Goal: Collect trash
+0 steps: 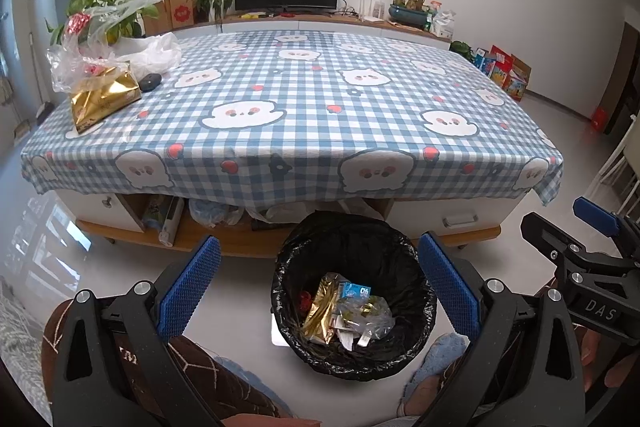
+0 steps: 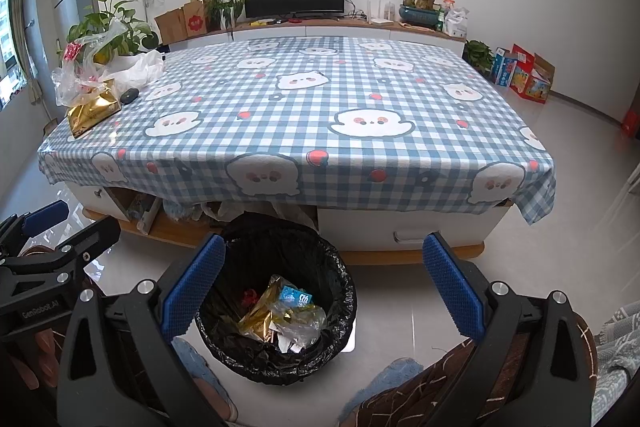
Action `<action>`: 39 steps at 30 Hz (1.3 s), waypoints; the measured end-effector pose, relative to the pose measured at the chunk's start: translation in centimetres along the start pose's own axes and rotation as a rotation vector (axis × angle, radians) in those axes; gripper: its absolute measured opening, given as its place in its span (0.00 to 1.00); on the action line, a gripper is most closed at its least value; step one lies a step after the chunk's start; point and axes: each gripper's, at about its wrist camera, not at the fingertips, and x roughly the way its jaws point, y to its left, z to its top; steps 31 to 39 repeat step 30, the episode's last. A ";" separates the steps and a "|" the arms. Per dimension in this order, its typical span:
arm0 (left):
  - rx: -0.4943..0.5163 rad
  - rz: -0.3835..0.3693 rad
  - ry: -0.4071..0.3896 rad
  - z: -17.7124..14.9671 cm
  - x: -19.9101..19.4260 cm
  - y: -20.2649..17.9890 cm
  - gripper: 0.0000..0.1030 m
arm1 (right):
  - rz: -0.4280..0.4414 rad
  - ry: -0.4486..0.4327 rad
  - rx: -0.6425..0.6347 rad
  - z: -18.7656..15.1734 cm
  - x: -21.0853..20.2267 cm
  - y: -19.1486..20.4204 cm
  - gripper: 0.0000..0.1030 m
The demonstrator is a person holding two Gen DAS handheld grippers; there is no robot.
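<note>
Left tongs (image 1: 318,285), seen from the left wrist: pads spread wide, nothing between them, held low above the bin (image 1: 354,297). Bin standing on the floor just before the worktop's (image 1: 304,95) near edge, lined with a black bag, already holding trash (image 1: 346,311): gold foil, clear wrappers, a small blue packet. Right tongs (image 1: 592,227) showing at the right border, side-on, too little visible to tell their state from this view. On the worktop's far-left corner, a gold foil bag (image 1: 105,99) lying tilted, clear plastic bags (image 1: 86,47) piled behind it, a dark mouse-shaped object (image 1: 150,81) just beside. Remaining checked cloth bare of litter.

Right tongs (image 2: 324,279), seen from the right wrist: likewise gaping and empty, hanging over the floor with the bin (image 2: 276,299) beneath the left pad. Left tongs (image 2: 44,227) at the left border, state not readable from this side. Same gold foil bag (image 2: 94,111) and plastic bags (image 2: 86,67) at the worktop's far-left corner, well apart from both tongs.

Judging by this: between drops, most trash already binned. Next move, probably: reaching with the left tongs across to the far-left corner, closing on the foil bag's crumpled edge, carrying it back over the bin. Slippery foil and loose plastic, so a firm pinch needed; unclear whether the plastic bags count as trash at all.
</note>
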 end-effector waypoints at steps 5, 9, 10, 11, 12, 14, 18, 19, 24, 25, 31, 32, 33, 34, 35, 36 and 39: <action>0.010 -0.003 0.000 0.0 0.0 -0.2 0.94 | 0.000 0.001 0.000 0.0 0.0 0.0 0.92; 0.022 -0.004 -0.004 0.0 0.0 -0.4 0.94 | 0.000 0.001 -0.001 0.0 0.0 0.0 0.92; 0.022 -0.003 -0.004 0.0 0.0 -0.4 0.94 | 0.000 0.001 -0.001 0.0 0.0 0.0 0.92; 0.022 -0.002 -0.004 -0.1 0.0 -0.5 0.94 | 0.000 0.001 -0.001 0.0 0.0 0.1 0.92; 0.020 -0.001 -0.003 0.0 0.0 -0.5 0.94 | 0.000 0.001 -0.001 0.0 0.0 0.1 0.92; 0.015 -0.002 -0.001 0.0 0.0 -0.4 0.94 | 0.000 0.002 0.000 0.0 0.0 0.1 0.92; 0.011 0.000 -0.007 0.0 -0.1 -0.2 0.94 | 0.000 0.002 -0.001 0.0 0.0 0.1 0.92; 0.011 0.003 -0.008 -0.1 -0.1 -0.3 0.94 | 0.000 0.003 -0.001 0.0 0.1 0.0 0.92; -0.003 -0.003 0.009 0.0 0.1 0.0 0.94 | 0.000 0.003 -0.001 0.0 0.1 0.0 0.92; -0.008 -0.002 0.011 0.0 0.1 0.1 0.94 | 0.000 0.003 -0.001 0.0 0.1 0.0 0.92; -0.036 -0.007 0.022 -0.1 0.4 0.5 0.94 | 0.000 0.009 -0.002 -0.4 0.3 0.0 0.92; -0.036 -0.007 0.022 -0.1 0.4 0.5 0.94 | 0.000 0.009 -0.002 -0.4 0.3 0.0 0.92; -0.036 -0.007 0.022 -0.1 0.4 0.5 0.94 | 0.000 0.009 -0.002 -0.4 0.3 0.0 0.92; -0.036 -0.007 0.022 -0.1 0.4 0.5 0.94 | 0.000 0.009 -0.002 -0.4 0.3 0.0 0.92; -0.036 -0.007 0.022 -0.1 0.4 0.5 0.94 | 0.000 0.009 -0.002 -0.4 0.3 0.0 0.92; -0.036 -0.007 0.022 -0.1 0.4 0.5 0.94 | 0.000 0.009 -0.002 -0.4 0.3 0.0 0.92; -0.036 -0.007 0.022 -0.1 0.4 0.5 0.94 | 0.000 0.009 -0.002 -0.4 0.3 0.0 0.92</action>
